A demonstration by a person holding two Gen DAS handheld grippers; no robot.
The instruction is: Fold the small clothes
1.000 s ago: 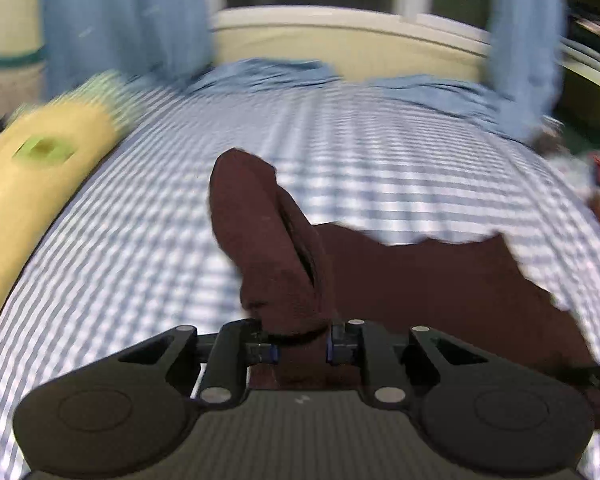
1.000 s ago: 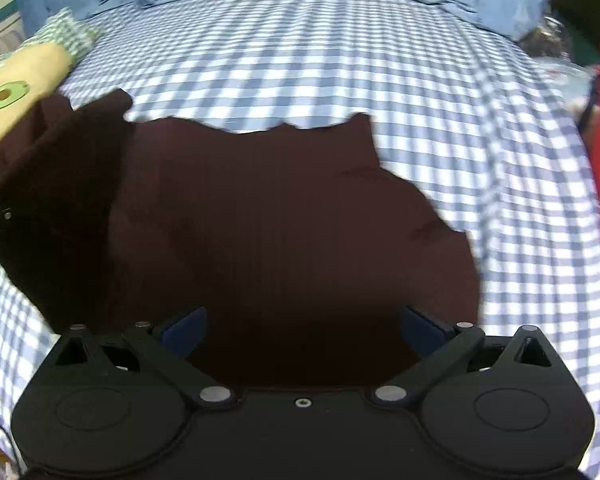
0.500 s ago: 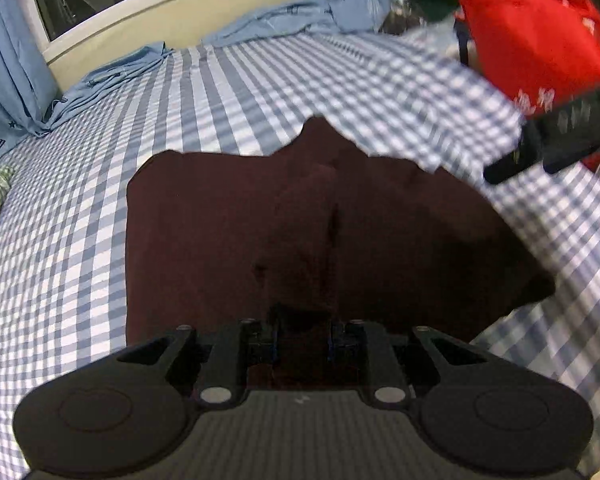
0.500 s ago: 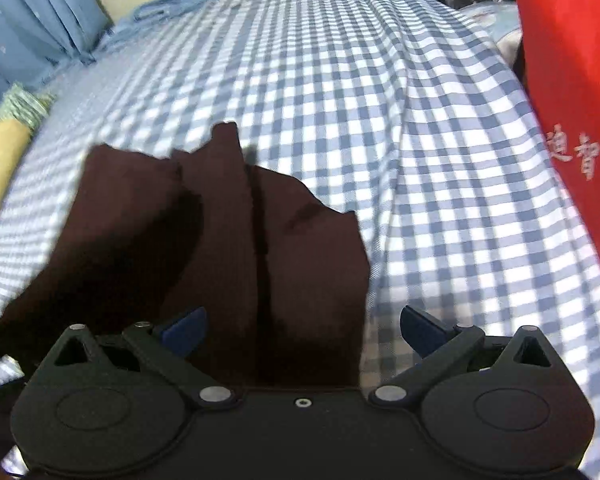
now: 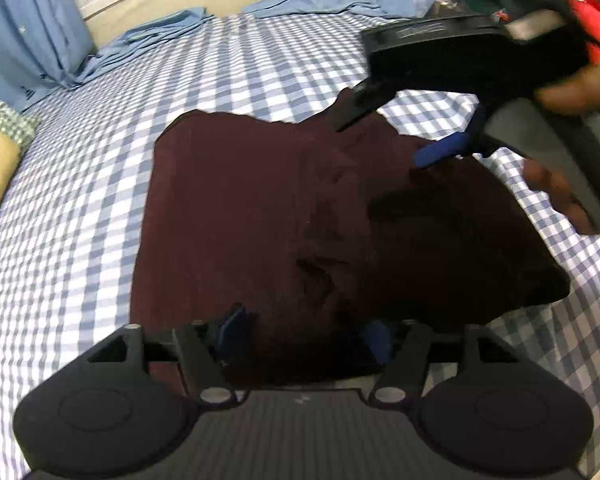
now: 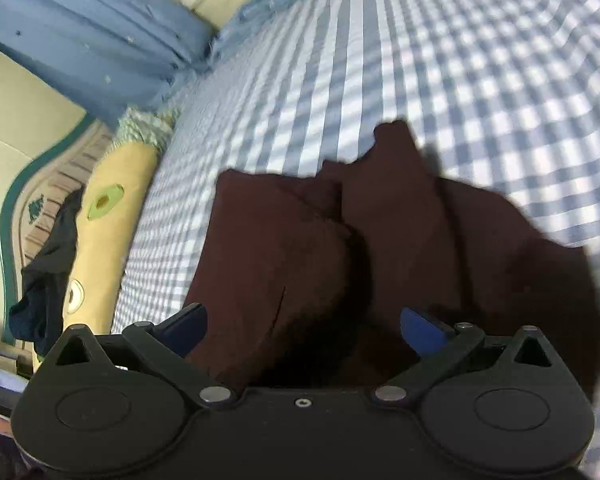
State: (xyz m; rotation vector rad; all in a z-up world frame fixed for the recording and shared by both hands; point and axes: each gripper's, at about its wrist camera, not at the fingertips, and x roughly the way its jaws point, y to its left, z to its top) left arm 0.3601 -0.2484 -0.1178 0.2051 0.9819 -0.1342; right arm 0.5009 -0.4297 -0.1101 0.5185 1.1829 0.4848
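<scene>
Your left tongs are spread apart, the two blue pads on either side of the near edge of the cloth without clamping it. That dark maroon cloth lies flat on the checked bed, roughly in the middle of the sheet, with one flap laid over toward the centre and a raised crease running through it.

Your right tongs are open too — both blue fingers hover wide over the cloth, gripping nothing. From that wrist view the garment shows two overlapping folds, and a pointed corner pokes out at the far edge onto the sheet.

In the left wrist view your right tongs come in from the upper right, blurred, with your right hand wrapped round the handle; one blue tip sits over the far right part of the cloth, and whether it touches the fabric cannot be told.

A yellow pillow lies along the left side of the bed, a dark garment draped beside it. Blue curtains hang at the head end — their hems are bunched on the sheet. Something red shows at the upper right of the left view.
</scene>
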